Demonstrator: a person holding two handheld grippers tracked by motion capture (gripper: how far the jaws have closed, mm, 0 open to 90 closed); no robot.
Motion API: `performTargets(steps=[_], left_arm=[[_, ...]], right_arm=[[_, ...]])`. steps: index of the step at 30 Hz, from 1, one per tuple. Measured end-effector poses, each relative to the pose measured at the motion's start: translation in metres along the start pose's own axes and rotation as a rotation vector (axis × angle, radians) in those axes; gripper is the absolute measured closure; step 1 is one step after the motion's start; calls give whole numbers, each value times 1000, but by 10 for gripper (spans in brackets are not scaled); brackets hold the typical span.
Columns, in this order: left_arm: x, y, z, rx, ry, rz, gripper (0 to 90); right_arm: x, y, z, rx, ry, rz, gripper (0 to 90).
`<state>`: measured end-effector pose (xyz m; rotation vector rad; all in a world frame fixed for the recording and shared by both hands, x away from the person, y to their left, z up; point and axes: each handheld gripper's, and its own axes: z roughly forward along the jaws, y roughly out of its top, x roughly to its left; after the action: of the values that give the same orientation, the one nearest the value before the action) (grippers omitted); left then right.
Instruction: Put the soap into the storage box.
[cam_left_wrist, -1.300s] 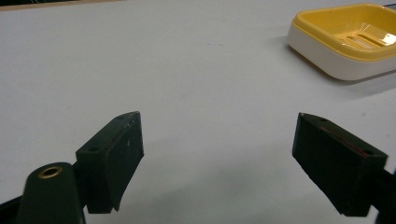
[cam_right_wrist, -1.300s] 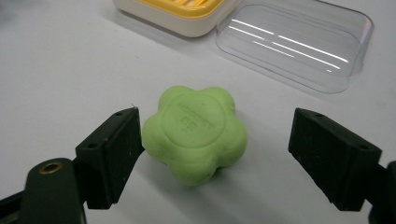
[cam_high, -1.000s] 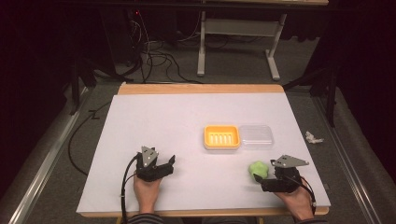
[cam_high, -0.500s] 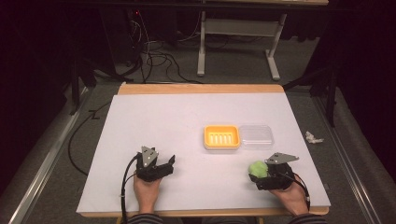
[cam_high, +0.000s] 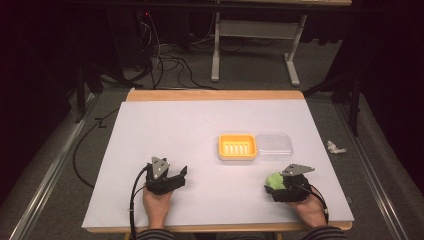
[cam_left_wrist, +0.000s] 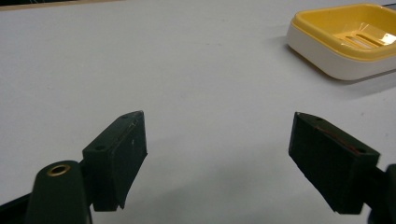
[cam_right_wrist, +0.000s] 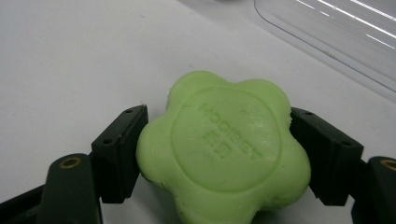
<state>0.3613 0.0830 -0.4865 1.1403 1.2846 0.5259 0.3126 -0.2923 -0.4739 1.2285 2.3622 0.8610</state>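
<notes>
Green soap (cam_right_wrist: 224, 149), flower-shaped with stamped lettering on top, sat on the white counter (cam_high: 190, 130) near its front right corner, clamped on both sides by the jaws of the right hand-held gripper (cam_right_wrist: 219, 140). In the high view the soap (cam_high: 274, 180) showed just at the tip of that hand-held gripper (cam_high: 280, 184), with the person's right hand (cam_high: 310, 210) behind it at the counter's front edge.

Containers: yellow soap dish (cam_high: 237, 146) with a white base, ribbed insert, nothing in it. It sat just behind and left of the soap, well apart from it. Clear plastic lid (cam_high: 273, 145) lay touching or just beside the dish's right side, can't tell which; nothing in it either. The lid's edge (cam_right_wrist: 327, 37) showed at top right of the right gripper view, near the soap.

Left hand-held gripper (cam_left_wrist: 217, 154) was released, jaws spread wide, nothing between them, low over bare counter (cam_left_wrist: 163, 70) at front left. Dish (cam_left_wrist: 348, 39) showed at upper right of its view, well apart from the jaws. In the high view that hand-held gripper (cam_high: 172, 179) pointed right, with the left hand (cam_high: 157, 205) behind it and a cable (cam_high: 134, 200) trailing off the front edge.

Off the counter: crumpled white scrap (cam_high: 335, 147) on the grey floor at right, cables (cam_high: 170, 60) on the floor behind.
</notes>
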Motion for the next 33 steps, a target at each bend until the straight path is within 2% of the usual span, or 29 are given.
performTargets(steps=[7, 17, 22, 33], left_arm=[[-1, -1, 1, 2, 6, 10, 207], [0, -1, 1, 8, 6, 7, 207], [0, -1, 1, 12, 9, 10, 213], [-1, -2, 2, 14, 12, 15, 219]], right_arm=[[-1, -1, 0, -6, 3, 4, 254], [-1, 4, -2, 22, 10, -2, 259], [-6, 6, -12, -27, 7, 11, 260], [-5, 16, -21, -52, -3, -14, 261]])
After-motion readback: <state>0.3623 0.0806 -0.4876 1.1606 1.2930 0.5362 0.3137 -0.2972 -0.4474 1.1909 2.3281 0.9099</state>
